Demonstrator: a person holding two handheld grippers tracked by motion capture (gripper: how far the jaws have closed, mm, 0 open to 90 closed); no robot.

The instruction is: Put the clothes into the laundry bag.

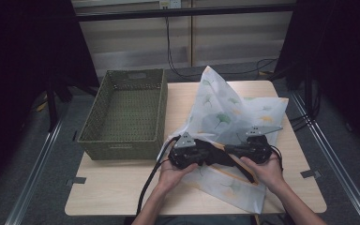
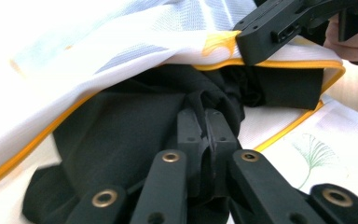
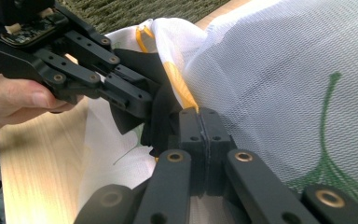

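A pale wooden table (image 1: 117, 187) stands in a dim room, with cables trailing down the wall behind it. Nearest the person, both hands hold the grippers low over the table's front half. The left gripper (image 2: 206, 128) has its jaws pinched together on a fold of black cloth (image 2: 121, 126) that lies at the mouth of a white mesh bag (image 1: 229, 112) printed with green leaves. Just beside it, the right gripper (image 3: 200, 133) is clamped tight on the bag's yellow-trimmed edge (image 3: 177, 84), lifting that lip so the mouth gapes.

The step looks like feeding the cloth into the bag. To do it well, the right gripper should hold the lip high and steady, keeping the opening wide, while the left one pushes the cloth deep under the raised mesh before letting go. A bunched fold could catch on the trim, so a low, straight push seems best.

Beyond the left gripper, well apart, a woven green basket (image 1: 101, 140) sits with nothing visible inside.
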